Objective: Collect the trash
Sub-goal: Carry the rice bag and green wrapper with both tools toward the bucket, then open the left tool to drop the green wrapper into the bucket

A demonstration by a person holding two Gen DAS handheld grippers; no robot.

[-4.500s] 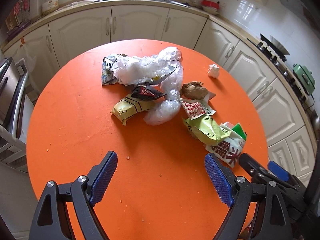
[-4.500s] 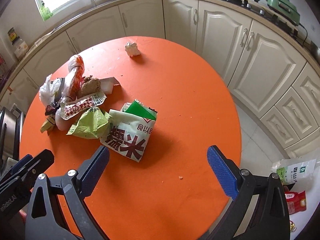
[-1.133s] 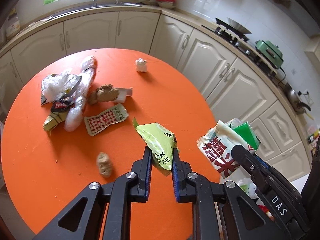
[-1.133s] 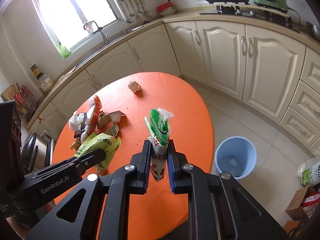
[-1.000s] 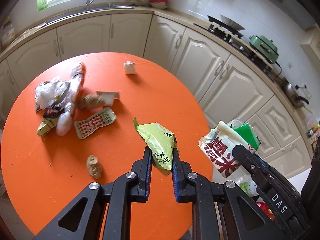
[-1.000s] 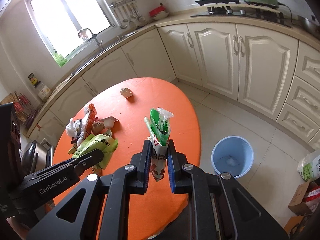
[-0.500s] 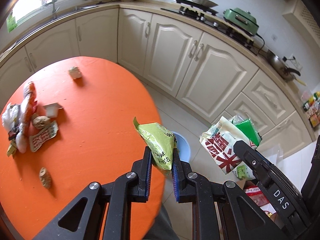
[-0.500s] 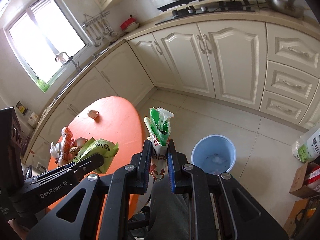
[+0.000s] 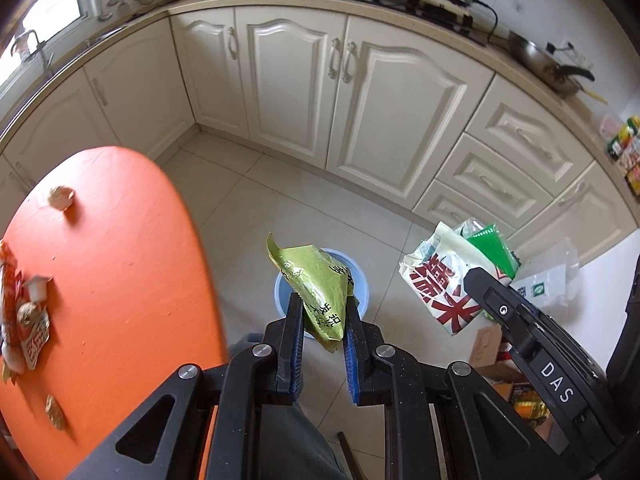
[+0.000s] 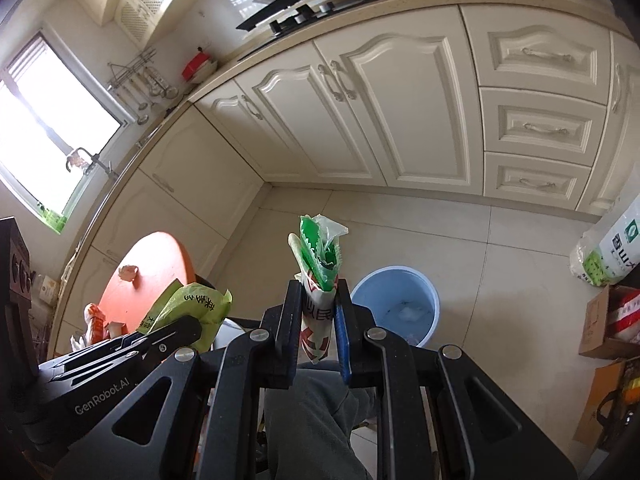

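Below my left gripper (image 9: 321, 334), dead center of its frame, sits the blue trash bin (image 9: 360, 286) on the floor, half hidden behind the green wrapper (image 9: 318, 284) my fingers clamp. My right gripper (image 10: 317, 322) pinches the white-and-green bag (image 10: 318, 276); from there the bin lies right of center, so left is better lined up.

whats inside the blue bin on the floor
The blue bin holds a bit of pale crumpled trash at the bottom; otherwise bare. Its near-left inside is hidden by the right gripper.
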